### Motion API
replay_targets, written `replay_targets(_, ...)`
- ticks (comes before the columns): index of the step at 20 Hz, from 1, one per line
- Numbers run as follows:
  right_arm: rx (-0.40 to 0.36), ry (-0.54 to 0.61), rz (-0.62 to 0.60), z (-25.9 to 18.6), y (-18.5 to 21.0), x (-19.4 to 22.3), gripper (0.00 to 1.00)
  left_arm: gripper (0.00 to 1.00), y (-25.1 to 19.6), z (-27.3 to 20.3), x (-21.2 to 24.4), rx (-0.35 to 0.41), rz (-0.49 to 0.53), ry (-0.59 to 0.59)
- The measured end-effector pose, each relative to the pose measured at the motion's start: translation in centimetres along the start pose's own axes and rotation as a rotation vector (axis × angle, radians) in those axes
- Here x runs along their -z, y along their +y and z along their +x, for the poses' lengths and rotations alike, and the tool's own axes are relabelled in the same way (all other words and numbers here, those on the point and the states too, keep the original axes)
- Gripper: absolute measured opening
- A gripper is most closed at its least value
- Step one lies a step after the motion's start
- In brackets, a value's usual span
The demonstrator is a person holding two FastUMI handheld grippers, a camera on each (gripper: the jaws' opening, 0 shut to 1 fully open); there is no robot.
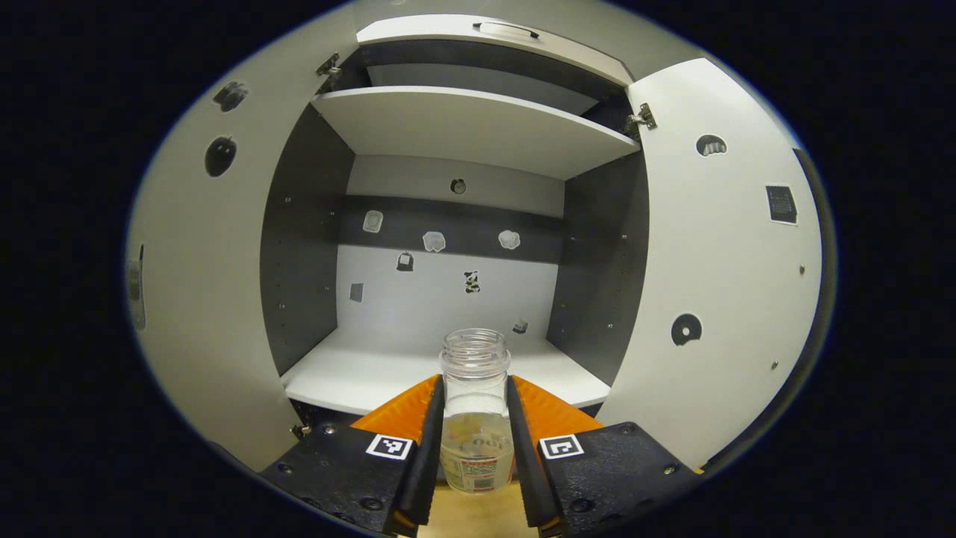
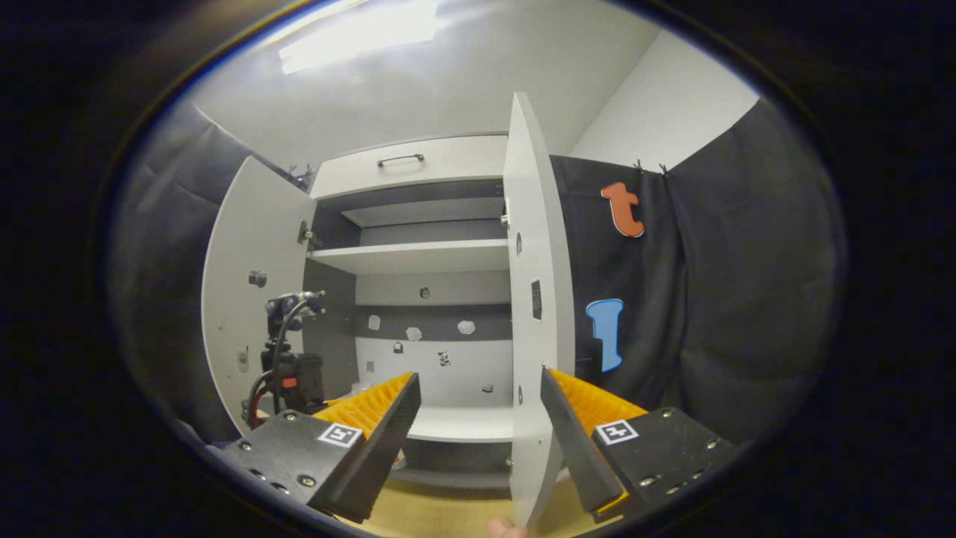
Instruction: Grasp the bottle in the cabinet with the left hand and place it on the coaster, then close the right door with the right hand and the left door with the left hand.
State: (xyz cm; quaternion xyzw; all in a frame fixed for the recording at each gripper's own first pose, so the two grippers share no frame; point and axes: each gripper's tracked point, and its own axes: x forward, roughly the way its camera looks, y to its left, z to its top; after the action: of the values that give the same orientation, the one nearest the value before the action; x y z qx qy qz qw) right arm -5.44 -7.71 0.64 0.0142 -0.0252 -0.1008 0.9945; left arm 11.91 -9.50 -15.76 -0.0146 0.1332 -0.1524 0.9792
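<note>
Left gripper view: ridged orange jaws clamp the clear plastic bottle point(image 1: 476, 407); the right gripper's point(image 2: 478, 418) jaws stand apart.

Clear, seemingly plastic bottle point(image 1: 476, 403); matt white cabinet point(image 1: 448, 373).

Bottle point(image 1: 476, 418) base hidden (behind tongs).

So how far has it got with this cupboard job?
The left gripper is shut on the bottle, which looks already out of the cabinet. Setting it on the coaster is left. Both doors stand open: the right gripper is open with the right door edge between its fingers; the left door comes last.
</note>
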Motion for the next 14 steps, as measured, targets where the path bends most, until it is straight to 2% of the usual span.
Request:
replay_targets(3,-0.006,-0.003,-0.007,-0.5,-0.2,-0.3,0.98,0.48,-0.2,-2.3,4.8,0.033,-0.018,0.075)
replay_targets(7,-0.003,-0.006,-0.015,-0.9,-0.8,-0.4,0.98,0.48,-0.5,-4.6,10.6,0.055,-0.007,0.119)
replay_targets(8,-0.001,-0.002,-0.018,-1.0,-0.9,-0.3,0.98,0.51,-0.5,-5.0,12.3,0.054,-0.01,0.147)
replay_targets(9,0.003,0.001,-0.021,-1.1,-1.2,-0.1,0.98,0.48,-0.6,-5.4,13.7,0.05,-0.023,0.168)
replay_targets(14,0.027,0.018,-0.036,-1.6,-2.3,0.4,0.98,0.48,-0.2,-7.2,20.2,0.016,-0.094,0.273)
